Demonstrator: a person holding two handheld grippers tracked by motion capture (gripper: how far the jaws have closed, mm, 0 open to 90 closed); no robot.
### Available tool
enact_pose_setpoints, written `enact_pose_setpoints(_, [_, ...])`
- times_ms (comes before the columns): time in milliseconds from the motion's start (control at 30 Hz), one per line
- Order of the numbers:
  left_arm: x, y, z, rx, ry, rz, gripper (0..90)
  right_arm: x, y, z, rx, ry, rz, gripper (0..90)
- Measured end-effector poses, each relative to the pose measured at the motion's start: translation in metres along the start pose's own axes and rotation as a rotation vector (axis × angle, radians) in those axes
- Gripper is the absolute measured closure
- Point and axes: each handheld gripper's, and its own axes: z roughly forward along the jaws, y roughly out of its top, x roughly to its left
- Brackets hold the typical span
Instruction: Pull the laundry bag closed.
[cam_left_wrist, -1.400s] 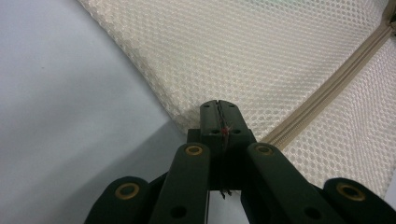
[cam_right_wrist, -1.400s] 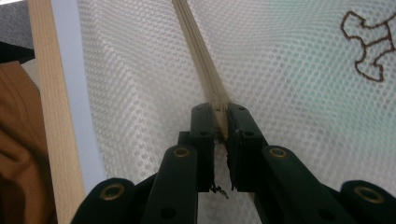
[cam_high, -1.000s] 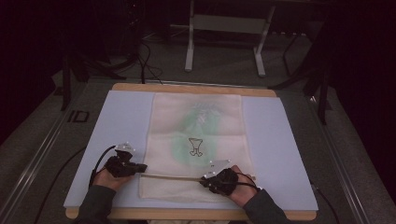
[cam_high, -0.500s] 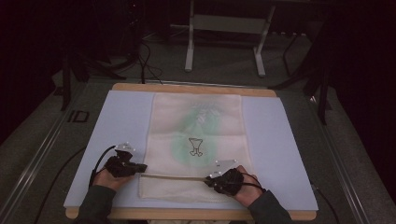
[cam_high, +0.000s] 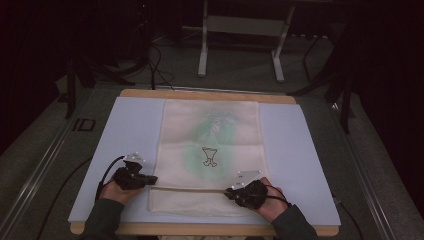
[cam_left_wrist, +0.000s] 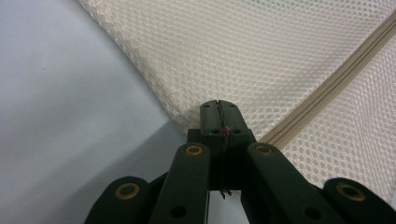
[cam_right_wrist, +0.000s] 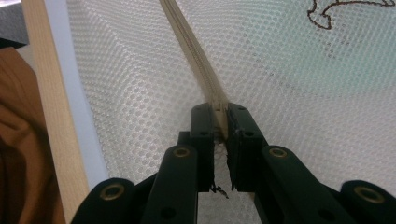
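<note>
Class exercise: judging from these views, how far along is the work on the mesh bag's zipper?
Done: the mesh bag lies flat on the mat. In hand: the left tool pinches the bag's edge by the zipper, and the right tool clamps the zipper itself. Left: running the zipper; open or closed isn't clear.

high view looks forward and down from above, both gripper views close on the mesh bag (cam_high: 210, 150), sharing its zipper (cam_high: 187, 189)

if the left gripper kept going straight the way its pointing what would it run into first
The left gripper is shut on the edge of the mesh bag, so it would push further into the bag's netting beside the zip strip. Beyond that, probably the right gripper at the strip's far end, though depth is unclear.
</note>
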Motion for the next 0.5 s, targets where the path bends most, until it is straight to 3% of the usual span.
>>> enact_pose_setpoints(500, [0.000,0.000,0.000,0.001,-0.001,-0.001,89.9,-0.010,-0.017,-0.016,0.002,-0.015,0.029,82.3])
